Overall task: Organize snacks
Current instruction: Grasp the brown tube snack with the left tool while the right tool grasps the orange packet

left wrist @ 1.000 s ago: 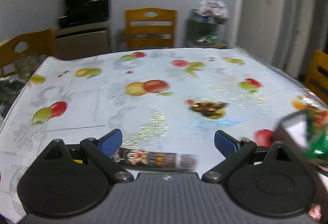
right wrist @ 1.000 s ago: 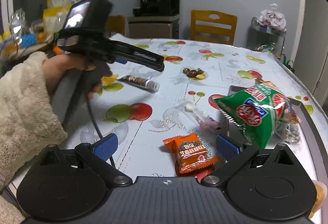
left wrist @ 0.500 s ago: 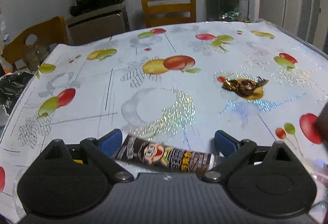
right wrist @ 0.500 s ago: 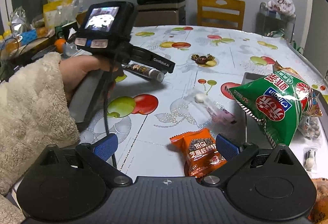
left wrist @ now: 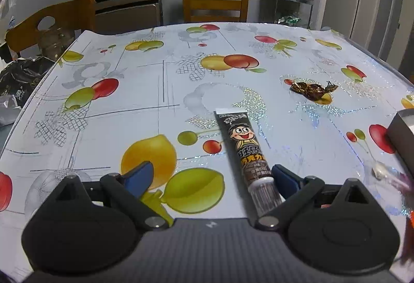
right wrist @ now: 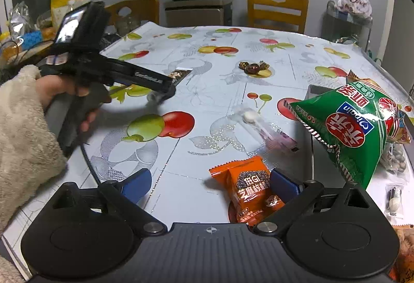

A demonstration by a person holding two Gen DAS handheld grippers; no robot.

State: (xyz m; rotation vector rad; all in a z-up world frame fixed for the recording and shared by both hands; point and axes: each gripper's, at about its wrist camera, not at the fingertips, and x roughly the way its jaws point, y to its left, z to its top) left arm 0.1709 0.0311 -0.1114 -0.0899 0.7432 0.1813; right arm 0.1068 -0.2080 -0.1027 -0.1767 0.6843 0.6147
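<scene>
The brown cartoon-face snack tube (left wrist: 247,148) lies on the fruit-print tablecloth (left wrist: 145,91), its near end just beside the left gripper's (left wrist: 211,177) right finger; jaws wide, gripping nothing. The right gripper (right wrist: 211,183), just narrowing slightly, is open over the orange "GI" packet (right wrist: 249,188). The green bag (right wrist: 346,125) reads "Qinqin"; the tray (right wrist: 314,91) beneath is mostly hidden.

Motion-blurred clear wrapper (left wrist: 393,177) at right frame edge; snack tube (right wrist: 178,75) mostly hidden behind left gripper (right wrist: 165,91).
</scene>
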